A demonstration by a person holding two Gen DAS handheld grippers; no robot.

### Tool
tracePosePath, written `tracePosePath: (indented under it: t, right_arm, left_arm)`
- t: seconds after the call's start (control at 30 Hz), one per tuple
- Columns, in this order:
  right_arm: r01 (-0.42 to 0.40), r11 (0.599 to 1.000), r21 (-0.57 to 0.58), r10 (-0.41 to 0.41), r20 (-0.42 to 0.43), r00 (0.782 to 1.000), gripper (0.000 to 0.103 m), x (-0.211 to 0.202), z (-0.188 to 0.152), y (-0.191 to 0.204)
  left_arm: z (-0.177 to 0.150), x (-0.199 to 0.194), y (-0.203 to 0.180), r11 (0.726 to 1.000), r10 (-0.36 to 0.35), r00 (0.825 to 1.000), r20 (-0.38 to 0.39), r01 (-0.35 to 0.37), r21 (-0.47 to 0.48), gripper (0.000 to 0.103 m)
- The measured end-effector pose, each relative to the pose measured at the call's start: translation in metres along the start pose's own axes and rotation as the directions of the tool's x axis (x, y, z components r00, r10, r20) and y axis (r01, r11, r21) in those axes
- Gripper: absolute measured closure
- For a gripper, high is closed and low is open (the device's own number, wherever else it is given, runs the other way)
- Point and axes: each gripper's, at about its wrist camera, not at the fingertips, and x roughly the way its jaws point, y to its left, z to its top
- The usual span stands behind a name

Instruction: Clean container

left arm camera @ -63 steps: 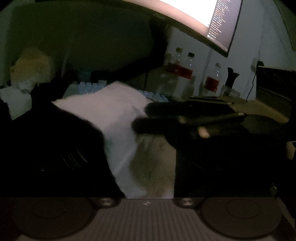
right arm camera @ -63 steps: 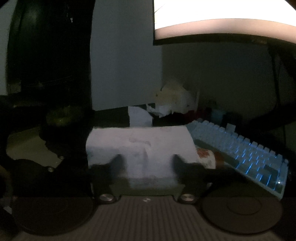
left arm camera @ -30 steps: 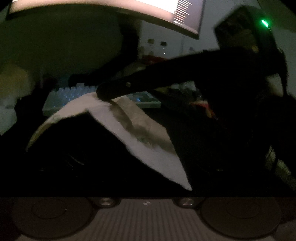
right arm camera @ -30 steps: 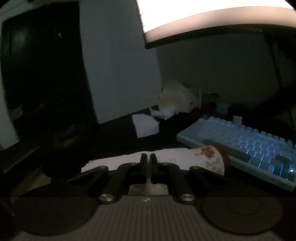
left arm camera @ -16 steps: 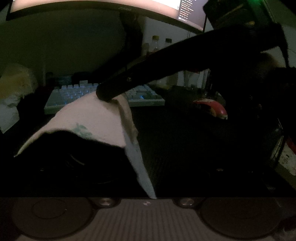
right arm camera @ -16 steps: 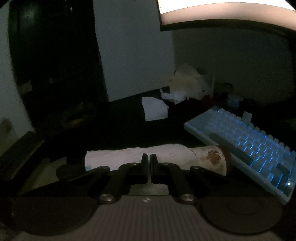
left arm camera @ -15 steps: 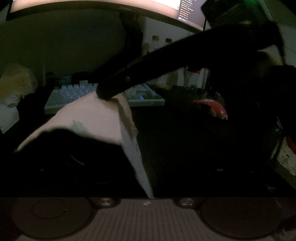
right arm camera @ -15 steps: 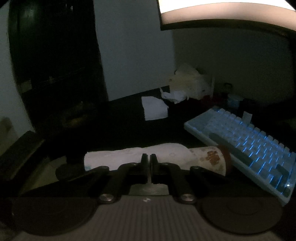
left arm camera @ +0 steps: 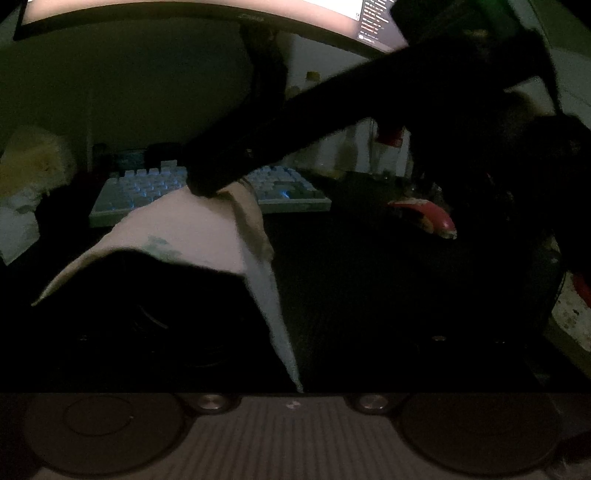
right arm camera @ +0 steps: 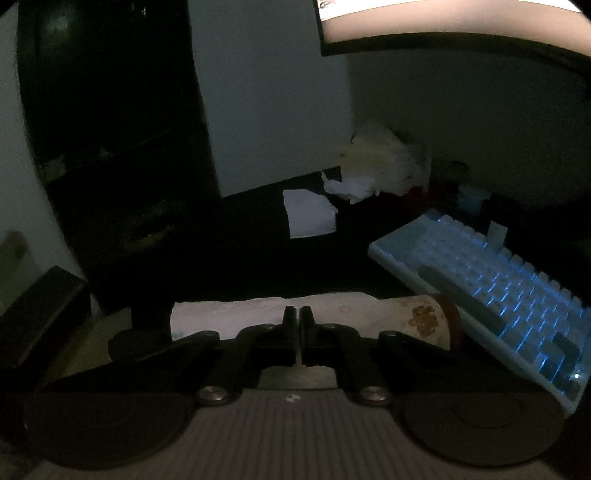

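Our right gripper (right arm camera: 298,318) is closed tight on the white paper towel (right arm camera: 236,318), whose long axis runs left to right across the fingers, its stained end toward the keyboard (right arm camera: 491,280). Our left gripper's state we cannot tell; the container is not visible in the dark.

Dim desk workspace: curved monitor (left arm camera: 192,11), backlit keyboard (right arm camera: 491,280).
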Motion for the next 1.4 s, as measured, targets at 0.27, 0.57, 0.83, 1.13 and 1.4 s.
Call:
tracePosePath:
  t: [0.27, 0.57, 0.83, 1.13, 1.4]
  right_arm:
    - [0.132, 0.990, 0.042, -0.132, 0.002, 0.991, 0.097, 0.000, -0.003, -0.018]
    - [0.082, 0.997, 0.005, -0.082, 0.098, 0.992, 0.097, -0.005, -0.022, 0.017]
    - [0.172, 0.980, 0.096, -0.187, 0.179, 0.966, 0.096, 0.021, -0.022, -0.012]
    - [0.093, 0.989, 0.116, -0.107, 0.122, 0.987, 0.088, 0.038, -0.028, -0.016]
    - [0.020, 0.995, 0.097, -0.037, 0.185, 0.982, 0.000, 0.028, -0.026, -0.021]
  left_arm:
    - [-0.003, 0.000, -0.007, 0.999, 0.017, 1.000, -0.008, -0.016, 0.044, 0.000]
    - [0.002, -0.006, 0.013, 0.999, 0.020, 1.000, -0.002, -0.021, -0.037, 0.000]
    - [0.008, -0.009, 0.035, 0.986, 0.121, 0.992, -0.028, -0.123, -0.109, 0.000]
    - [0.022, -0.002, 0.067, 0.982, 0.136, 0.988, -0.072, -0.144, -0.123, 0.000]
    - [0.025, -0.003, 0.092, 0.979, 0.095, 0.994, -0.053, -0.103, -0.174, 0.028]
